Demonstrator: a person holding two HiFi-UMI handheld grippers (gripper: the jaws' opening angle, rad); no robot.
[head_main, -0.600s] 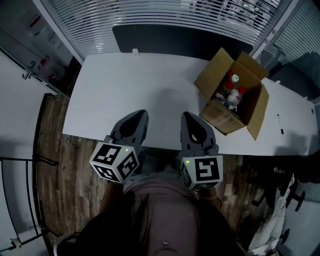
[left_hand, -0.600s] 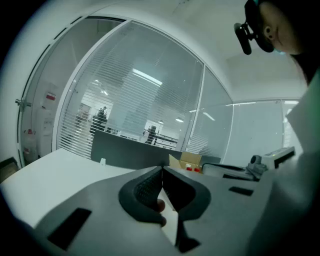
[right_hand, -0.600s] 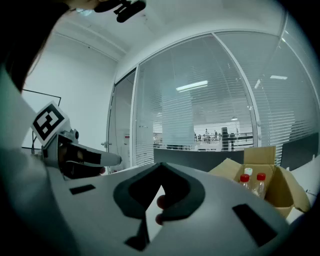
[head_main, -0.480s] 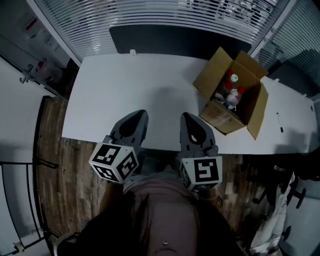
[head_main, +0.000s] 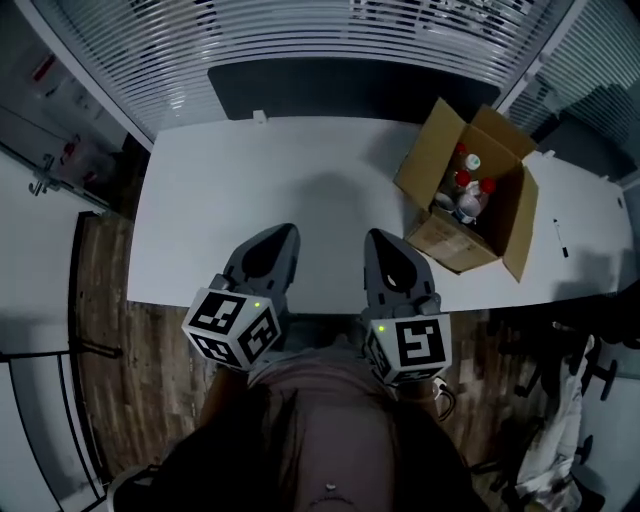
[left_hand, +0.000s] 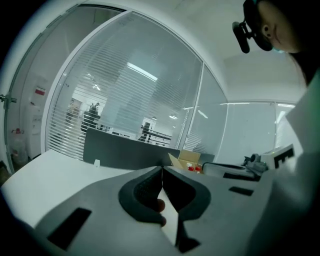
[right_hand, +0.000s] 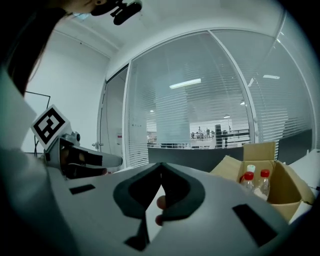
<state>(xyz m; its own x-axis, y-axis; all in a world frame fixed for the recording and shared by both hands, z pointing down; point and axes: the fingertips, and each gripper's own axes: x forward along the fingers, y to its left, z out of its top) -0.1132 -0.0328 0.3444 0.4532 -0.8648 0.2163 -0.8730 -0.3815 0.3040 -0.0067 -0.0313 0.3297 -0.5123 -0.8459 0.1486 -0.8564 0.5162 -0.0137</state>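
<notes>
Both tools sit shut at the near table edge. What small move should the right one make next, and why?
Probably open the right tool and ease it toward the cardboard box: its jaws are together on nothing, and the red-capped bottles stand inside it, untouched.

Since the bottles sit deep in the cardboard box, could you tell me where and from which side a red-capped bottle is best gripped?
Grip the red-capped bottle at its neck, just under the cap, coming straight down through the open top of the box. The bottles seem to stand upright and close together, with the box walls around their bodies, so probably only the tops leave room for the jaws.
</notes>
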